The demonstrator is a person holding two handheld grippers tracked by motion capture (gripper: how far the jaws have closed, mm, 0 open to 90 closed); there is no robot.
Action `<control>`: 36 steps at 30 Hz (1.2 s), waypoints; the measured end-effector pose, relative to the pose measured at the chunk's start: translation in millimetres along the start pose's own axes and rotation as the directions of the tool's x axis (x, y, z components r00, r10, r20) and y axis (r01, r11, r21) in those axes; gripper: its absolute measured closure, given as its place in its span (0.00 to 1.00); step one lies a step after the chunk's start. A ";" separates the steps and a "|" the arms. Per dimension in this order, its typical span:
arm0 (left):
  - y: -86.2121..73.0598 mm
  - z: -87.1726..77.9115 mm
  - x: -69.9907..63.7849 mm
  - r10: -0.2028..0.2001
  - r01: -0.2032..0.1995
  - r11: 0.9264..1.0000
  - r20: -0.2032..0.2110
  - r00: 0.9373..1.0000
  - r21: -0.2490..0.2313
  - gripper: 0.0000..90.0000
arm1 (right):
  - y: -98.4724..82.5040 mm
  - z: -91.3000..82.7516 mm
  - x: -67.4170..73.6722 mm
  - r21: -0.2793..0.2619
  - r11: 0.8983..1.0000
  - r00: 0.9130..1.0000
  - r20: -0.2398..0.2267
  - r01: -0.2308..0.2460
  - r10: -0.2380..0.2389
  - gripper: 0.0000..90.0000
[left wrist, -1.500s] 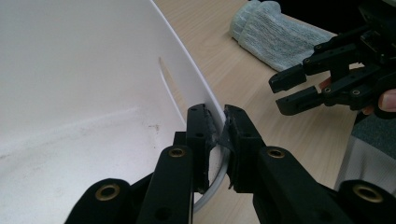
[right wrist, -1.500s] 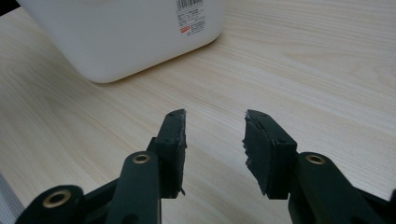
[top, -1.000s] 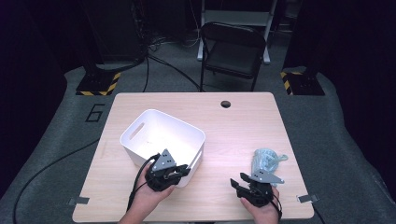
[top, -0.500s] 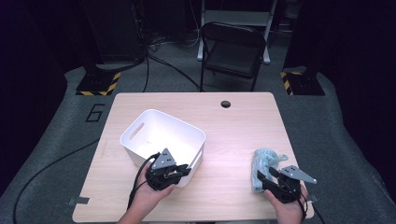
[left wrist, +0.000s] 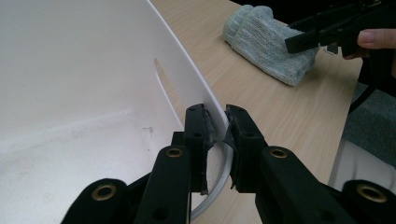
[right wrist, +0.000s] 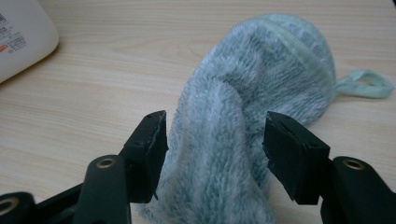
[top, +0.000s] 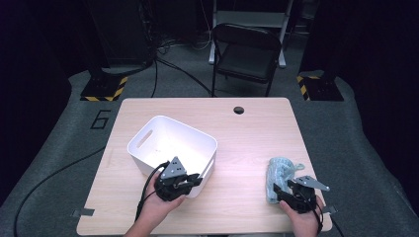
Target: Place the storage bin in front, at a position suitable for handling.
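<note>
Black folding chair [top: 245, 55] behind wooden table [top: 252, 133], cables [top: 170, 66] on grey floor [top: 69, 143], yellow-black striped bases [top: 103, 91].

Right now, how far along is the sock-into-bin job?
Done: left hand-held gripper is clamped on the white bin rim. In hand: right hand-held gripper has just opened, jaws straddling the fuzzy sock, not yet pinching. Left: grip the sock, lift it and drop it into the bin; it lies on the table.
</note>
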State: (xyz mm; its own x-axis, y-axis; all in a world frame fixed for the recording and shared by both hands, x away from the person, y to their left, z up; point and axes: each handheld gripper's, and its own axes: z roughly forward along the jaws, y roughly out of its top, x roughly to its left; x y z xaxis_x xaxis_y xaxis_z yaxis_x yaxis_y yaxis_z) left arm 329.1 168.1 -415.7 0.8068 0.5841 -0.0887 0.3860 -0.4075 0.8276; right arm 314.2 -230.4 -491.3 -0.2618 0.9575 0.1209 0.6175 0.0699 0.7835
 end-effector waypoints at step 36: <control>0.0 3.2 -9.0 0.012 -0.012 1.000 0.033 0.999 -0.010 0.89 | 1.3 5.3 31.1 -0.020 0.993 0.992 -0.052 0.114 -0.115 0.77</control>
State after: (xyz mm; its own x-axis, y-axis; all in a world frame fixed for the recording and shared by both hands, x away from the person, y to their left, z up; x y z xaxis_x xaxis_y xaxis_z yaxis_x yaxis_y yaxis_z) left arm 323.3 160.6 -416.6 0.8258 0.5556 -0.0965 0.3717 -0.4077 0.8340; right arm 310.8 -199.1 -489.7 -0.3692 0.9273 0.0611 0.5683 0.1733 0.8044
